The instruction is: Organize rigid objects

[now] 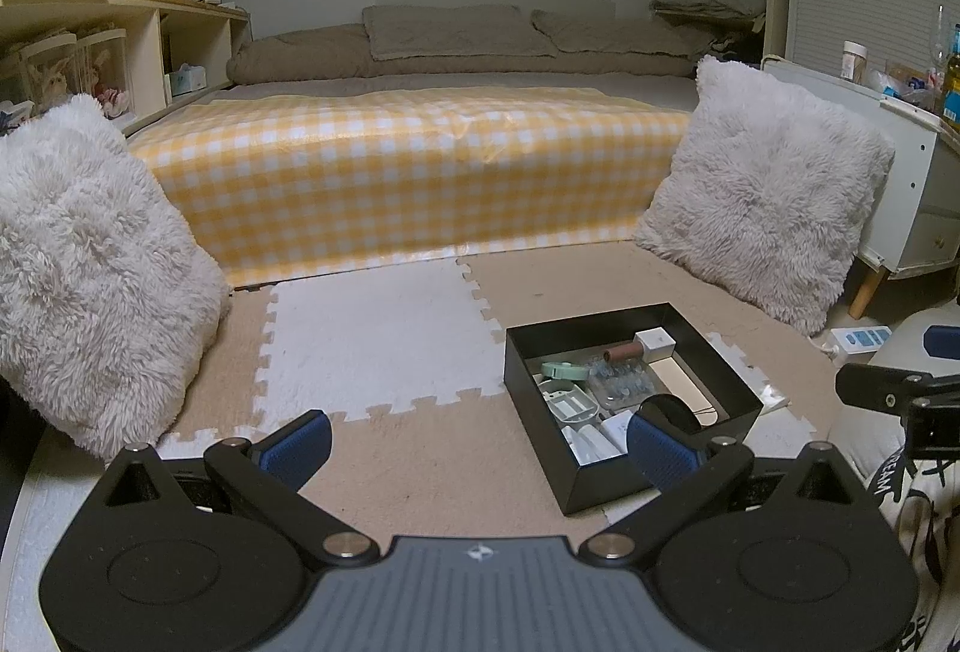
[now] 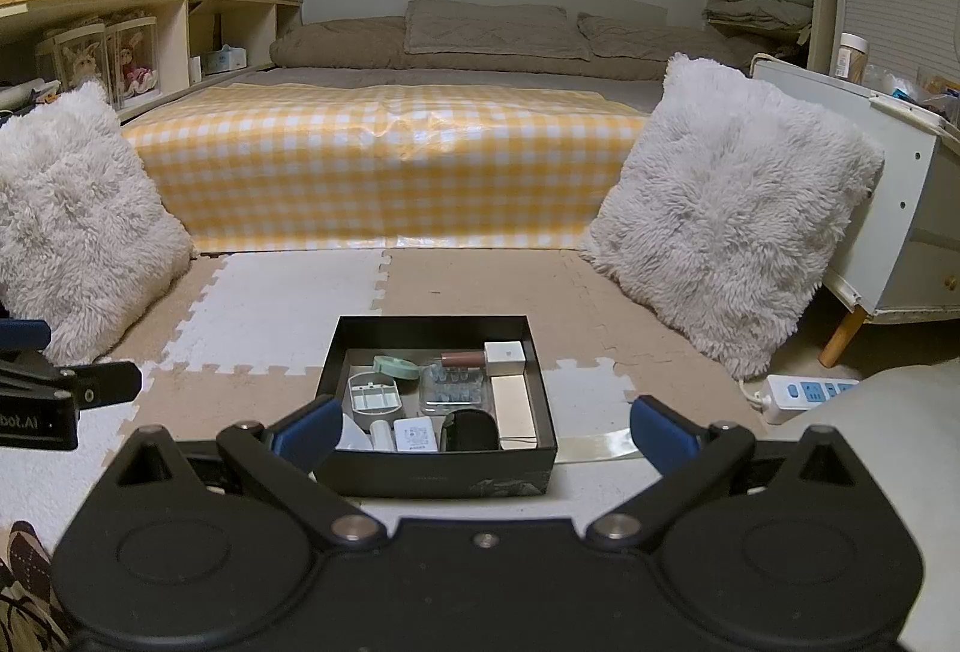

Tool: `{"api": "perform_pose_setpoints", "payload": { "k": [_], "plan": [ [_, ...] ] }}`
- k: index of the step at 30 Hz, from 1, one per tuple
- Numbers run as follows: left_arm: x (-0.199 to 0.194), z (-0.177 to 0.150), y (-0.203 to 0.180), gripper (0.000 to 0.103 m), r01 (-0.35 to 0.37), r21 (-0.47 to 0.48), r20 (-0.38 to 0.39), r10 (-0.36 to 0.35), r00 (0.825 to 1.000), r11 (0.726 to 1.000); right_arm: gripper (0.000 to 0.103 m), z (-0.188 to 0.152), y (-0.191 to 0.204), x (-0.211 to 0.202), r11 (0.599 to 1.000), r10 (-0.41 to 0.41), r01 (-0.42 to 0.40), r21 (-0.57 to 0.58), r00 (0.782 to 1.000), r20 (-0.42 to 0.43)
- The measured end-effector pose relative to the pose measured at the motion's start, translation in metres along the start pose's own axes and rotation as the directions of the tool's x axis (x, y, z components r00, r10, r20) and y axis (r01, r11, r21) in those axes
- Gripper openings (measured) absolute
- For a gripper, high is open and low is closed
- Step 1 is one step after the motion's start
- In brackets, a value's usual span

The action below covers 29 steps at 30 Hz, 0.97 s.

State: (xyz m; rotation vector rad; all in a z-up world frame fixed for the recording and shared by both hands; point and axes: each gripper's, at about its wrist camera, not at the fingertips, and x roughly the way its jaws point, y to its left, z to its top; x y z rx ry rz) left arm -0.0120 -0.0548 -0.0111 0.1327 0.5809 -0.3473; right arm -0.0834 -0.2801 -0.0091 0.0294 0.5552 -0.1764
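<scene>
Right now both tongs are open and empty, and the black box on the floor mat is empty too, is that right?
Not quite. The black box is not empty: the right wrist view shows small items lying inside it. The rest holds: the left tongs and right tongs are both open and empty, and the box sits on the floor mat.

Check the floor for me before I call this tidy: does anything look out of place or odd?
Mostly tidy: the small items sit inside the black box. One oddity is a clear plastic piece lying flat on the foam mat, poking out beside the box's right side. A white power strip also lies on the floor nearby.
</scene>
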Motion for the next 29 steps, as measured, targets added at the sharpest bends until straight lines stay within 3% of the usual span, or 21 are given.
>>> {"api": "perform_pose_setpoints", "payload": {
  "k": [29],
  "plan": [
    [-0.0004,-0.0004,-0.0002,0.103,-0.007,-0.007,-0.007,0.007,1.000,1.000,0.103,-0.0003,-0.0003,0.0000,1.000,0.001,-0.001,0.005,1.000,-0.002]
  ]
}}
